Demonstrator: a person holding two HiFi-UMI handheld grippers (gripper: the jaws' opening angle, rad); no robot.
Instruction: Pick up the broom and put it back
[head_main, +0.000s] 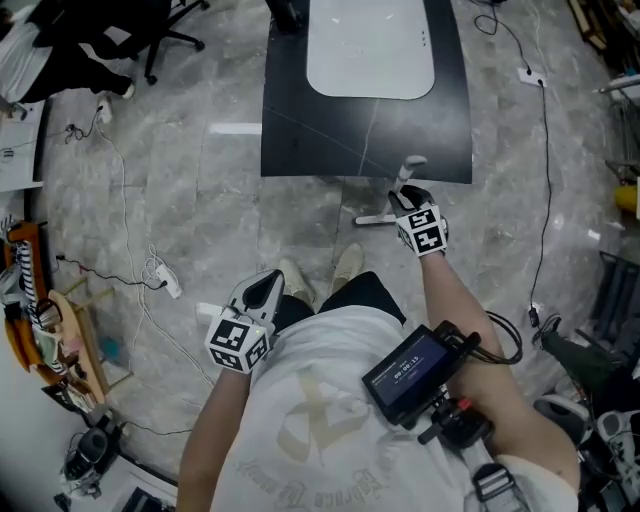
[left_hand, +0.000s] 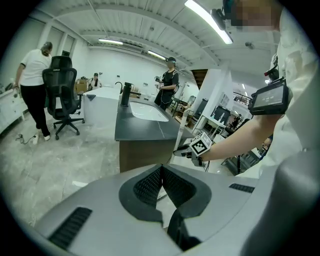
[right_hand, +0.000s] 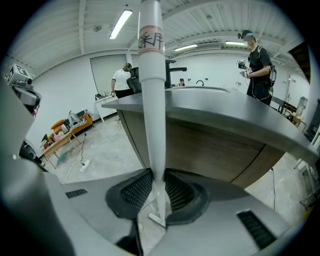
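The long white broom handle (right_hand: 152, 100) is being clamped in the right claw (right_hand: 158, 184) beside the dark grey surface (right_hand: 225, 107), while the left claw (left_hand: 161, 175) is being held closed, empty.

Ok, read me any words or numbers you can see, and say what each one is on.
Label on the broom handle: one red character, perhaps "新", blurred.
Screen: digits, too small to read.
Shirt: pale print, not legible.
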